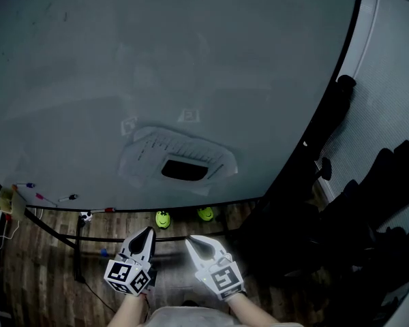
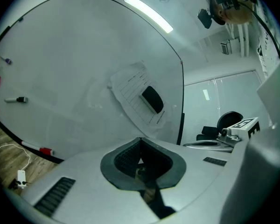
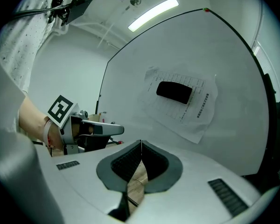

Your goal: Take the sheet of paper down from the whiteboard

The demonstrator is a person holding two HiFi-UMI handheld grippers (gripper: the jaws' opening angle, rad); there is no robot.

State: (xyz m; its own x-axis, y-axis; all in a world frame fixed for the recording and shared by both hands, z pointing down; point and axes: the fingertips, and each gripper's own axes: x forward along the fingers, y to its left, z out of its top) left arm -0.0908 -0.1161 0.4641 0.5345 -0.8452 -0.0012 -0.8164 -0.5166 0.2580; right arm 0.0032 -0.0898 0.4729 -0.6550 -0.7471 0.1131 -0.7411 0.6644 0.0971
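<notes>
Below the whiteboard (image 1: 157,60), in the head view, both tools sit low and side by side, well short of it: the left tool (image 1: 147,232) and the right tool (image 1: 191,240) each have their jaws pressed together on nothing. The sheet of paper (image 1: 146,157) hangs on the lower middle of the board with a dark block (image 1: 185,169) on it, which I take to be a magnet or eraser pinning it. Markers (image 1: 68,197) lie on the ledge at left.

Through the left gripper view, the jaws meet at a closed seam with nothing between them, and the sheet is ahead and a little right.

Through the right gripper view, the jaws are closed and empty too. The sheet is ahead, and its lower corner looks free of the board.

I judge this is the approach. I would spread both tools before reaching the board, then pinch that loose corner with the right. The left can lift the block straight off, so the paper does not tear or drop.
</notes>
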